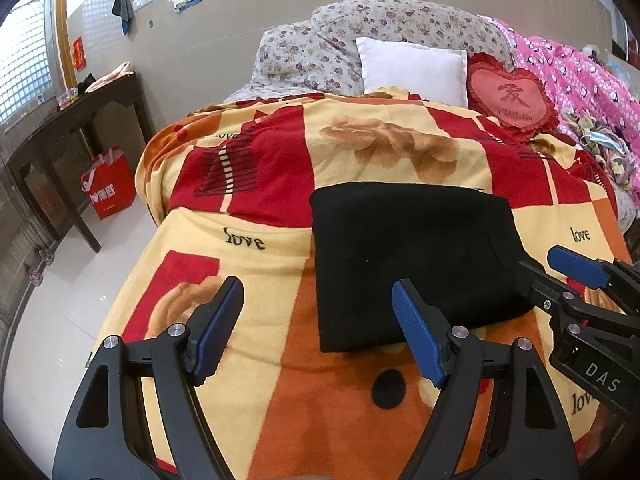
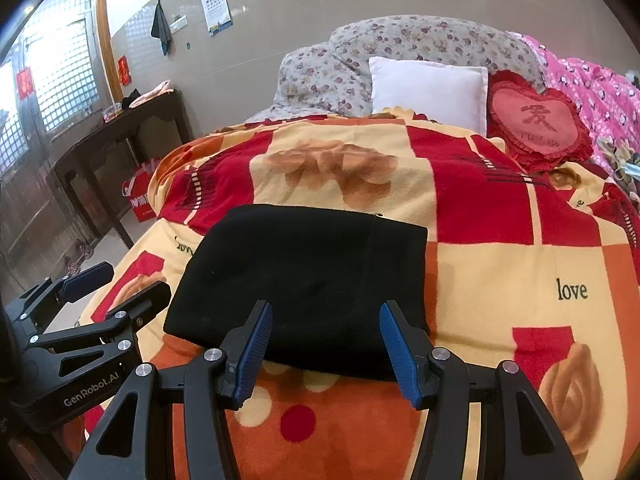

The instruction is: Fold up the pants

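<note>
The black pants (image 1: 412, 256) lie folded into a compact rectangle on the patterned blanket (image 1: 248, 248), flat and smooth. My left gripper (image 1: 316, 292) hovers open at the near left corner of the pants, its right finger just over the fabric edge, with nothing between its pads. In the right wrist view the pants (image 2: 304, 272) fill the middle. My right gripper (image 2: 325, 312) stands open above their near edge, pads apart and not pressing the cloth. Each gripper shows in the other's view: the right gripper (image 1: 560, 280) at the right edge, the left gripper (image 2: 124, 280) at the left.
At the head of the bed lie floral pillows (image 1: 360, 28), a white pillow (image 1: 412, 68), a red heart cushion (image 1: 512, 100) and a pink quilt (image 1: 580, 72). Left of the bed are a dark wooden table (image 1: 68, 128), a red bag (image 1: 108, 184) and white floor tiles (image 1: 60, 300).
</note>
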